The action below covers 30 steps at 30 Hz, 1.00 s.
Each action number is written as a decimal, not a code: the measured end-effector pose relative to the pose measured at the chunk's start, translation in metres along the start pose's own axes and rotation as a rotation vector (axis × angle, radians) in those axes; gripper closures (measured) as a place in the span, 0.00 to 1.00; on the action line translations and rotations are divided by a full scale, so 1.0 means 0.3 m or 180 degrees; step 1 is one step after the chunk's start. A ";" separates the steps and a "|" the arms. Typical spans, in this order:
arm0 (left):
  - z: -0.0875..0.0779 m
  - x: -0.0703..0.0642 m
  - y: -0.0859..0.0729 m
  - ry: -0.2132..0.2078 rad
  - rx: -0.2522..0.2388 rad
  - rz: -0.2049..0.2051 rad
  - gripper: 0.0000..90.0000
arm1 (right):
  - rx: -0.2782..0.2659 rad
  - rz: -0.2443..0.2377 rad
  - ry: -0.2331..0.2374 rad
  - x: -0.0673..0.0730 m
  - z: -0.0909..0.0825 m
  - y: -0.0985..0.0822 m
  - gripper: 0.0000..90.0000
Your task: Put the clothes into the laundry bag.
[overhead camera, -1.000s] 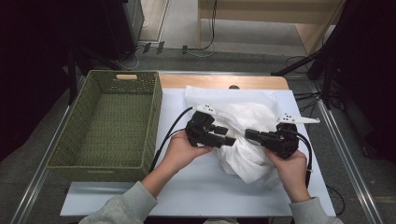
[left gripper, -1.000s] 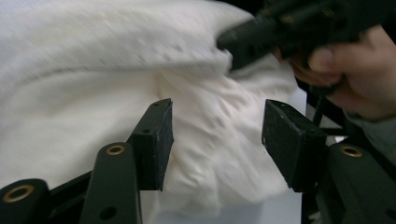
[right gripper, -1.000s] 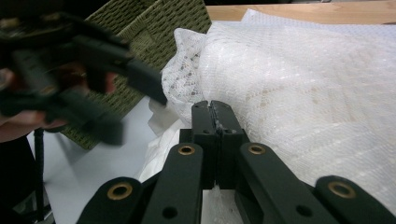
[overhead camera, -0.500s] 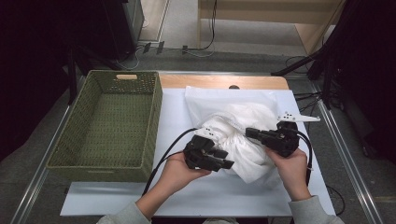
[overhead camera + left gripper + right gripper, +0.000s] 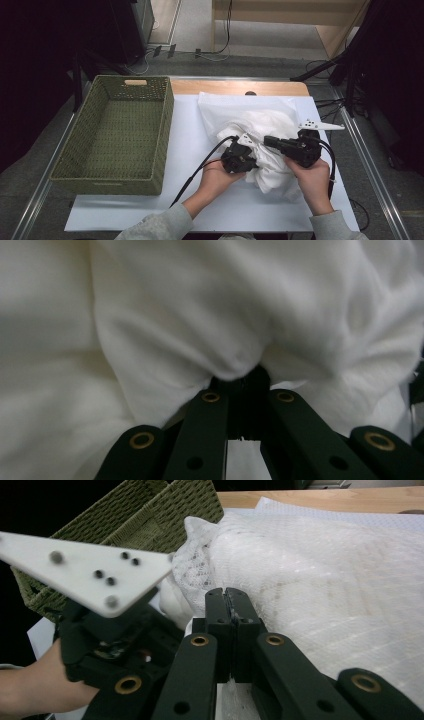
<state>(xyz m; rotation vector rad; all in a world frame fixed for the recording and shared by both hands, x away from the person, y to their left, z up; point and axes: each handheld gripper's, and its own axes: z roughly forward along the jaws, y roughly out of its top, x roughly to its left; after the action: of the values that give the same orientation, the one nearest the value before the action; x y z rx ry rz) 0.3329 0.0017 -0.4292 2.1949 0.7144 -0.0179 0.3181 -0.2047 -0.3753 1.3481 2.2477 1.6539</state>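
L hand (image 5: 212,181) comes in low beside the white cloth bundle (image 5: 260,135), wrist angled in, its left gripper (image 5: 249,156) pushed into the bundle's near-left edge; jaws have just been closing and are now pinched together on a fold of cloth (image 5: 240,372); R hand (image 5: 310,180) sits at the bundle's right side, right gripper (image 5: 270,141) lying level and pointing left across it; its jaws meet flat, w/ thin fabric seemingly caught btwn them, not sure; bundle is crumpled, soft white w/ a mesh-like outer layer (image 5: 320,565), heaped on the white sheet (image 5: 190,145) just right of the green woven basket (image 5: 117,130).
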 end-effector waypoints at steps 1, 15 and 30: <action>0.009 0.004 0.011 0.0062 -0.0023 0.0033 1.00 | -0.0001 -0.0004 0.0007 0.002 -0.001 0.000 1.00; -0.024 0.073 0.104 0.0440 -0.0663 -0.0159 1.00 | -0.0150 -0.0099 0.0376 0.093 -0.029 0.013 1.00; -0.161 0.010 0.169 0.0217 -0.0606 0.0012 1.00 | -0.0487 -0.0334 0.0634 0.220 -0.119 0.072 1.00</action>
<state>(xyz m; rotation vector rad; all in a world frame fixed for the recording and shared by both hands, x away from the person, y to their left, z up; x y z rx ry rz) 0.3501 0.0113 -0.3620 2.0226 0.7198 0.1227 0.2726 -0.1874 -0.3142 1.0562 2.1930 1.9539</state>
